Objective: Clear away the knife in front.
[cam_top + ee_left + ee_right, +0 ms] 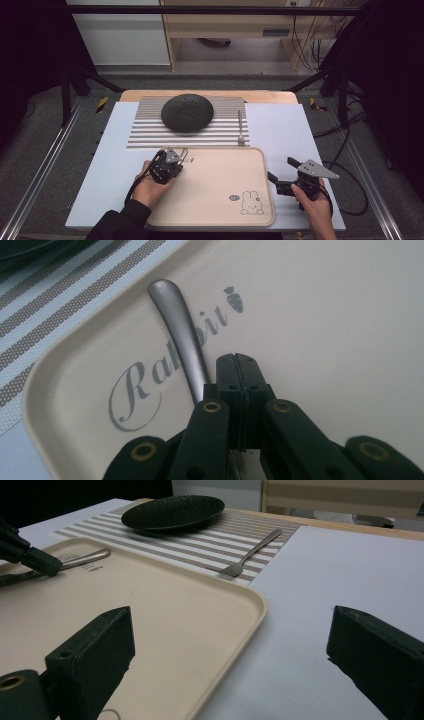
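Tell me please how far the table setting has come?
Done: the black plate and the fork lie on the striped mat. In hand: the left tongs are shut on a metal utensil handle over the beige tray. Left: placing it on the mat, probably. The right tongs wait open.

1. The left tool [176,159] is keeping its jaws pressed together, the left hand [150,186] gripping it from behind.
2. The right tool [281,172] is holding its jaws wide apart, gripped by the right hand [312,207].

Brushed metal utensil handle [181,330] on a smooth matt plastic tray [325,305].
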Demonstrator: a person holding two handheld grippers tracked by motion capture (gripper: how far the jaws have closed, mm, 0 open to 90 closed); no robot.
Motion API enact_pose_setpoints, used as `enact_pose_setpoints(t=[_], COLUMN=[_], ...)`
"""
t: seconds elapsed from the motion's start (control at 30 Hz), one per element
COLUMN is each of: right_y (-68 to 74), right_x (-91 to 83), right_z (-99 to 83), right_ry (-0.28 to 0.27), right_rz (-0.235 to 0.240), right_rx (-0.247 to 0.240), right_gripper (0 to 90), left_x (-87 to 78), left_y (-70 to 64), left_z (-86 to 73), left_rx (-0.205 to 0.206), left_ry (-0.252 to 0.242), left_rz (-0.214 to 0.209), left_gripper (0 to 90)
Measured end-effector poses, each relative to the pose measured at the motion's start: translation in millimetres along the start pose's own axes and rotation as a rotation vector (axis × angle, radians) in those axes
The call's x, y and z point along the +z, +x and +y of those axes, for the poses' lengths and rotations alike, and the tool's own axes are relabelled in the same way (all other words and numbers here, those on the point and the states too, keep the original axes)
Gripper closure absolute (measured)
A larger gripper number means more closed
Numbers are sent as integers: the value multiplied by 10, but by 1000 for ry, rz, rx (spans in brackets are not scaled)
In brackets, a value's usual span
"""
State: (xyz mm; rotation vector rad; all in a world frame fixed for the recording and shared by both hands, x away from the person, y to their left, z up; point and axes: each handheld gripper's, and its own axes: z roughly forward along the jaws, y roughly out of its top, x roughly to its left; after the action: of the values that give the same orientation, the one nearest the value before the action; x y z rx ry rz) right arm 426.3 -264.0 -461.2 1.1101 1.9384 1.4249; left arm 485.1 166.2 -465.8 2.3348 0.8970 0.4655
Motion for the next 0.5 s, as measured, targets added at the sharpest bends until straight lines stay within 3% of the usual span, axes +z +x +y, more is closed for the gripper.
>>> enact_pose_setpoints(t=[0.5], right_y=[7], right_x=[7], right_z=[-2], right_ry=[5], right_rz=[0], right_rx=[-2], right_gripper=[54], left_x=[-142], left_y=[156], left_z=[-222], left_rx=[-70], left_ry=[-17], left_rz=[29], left_gripper=[900])
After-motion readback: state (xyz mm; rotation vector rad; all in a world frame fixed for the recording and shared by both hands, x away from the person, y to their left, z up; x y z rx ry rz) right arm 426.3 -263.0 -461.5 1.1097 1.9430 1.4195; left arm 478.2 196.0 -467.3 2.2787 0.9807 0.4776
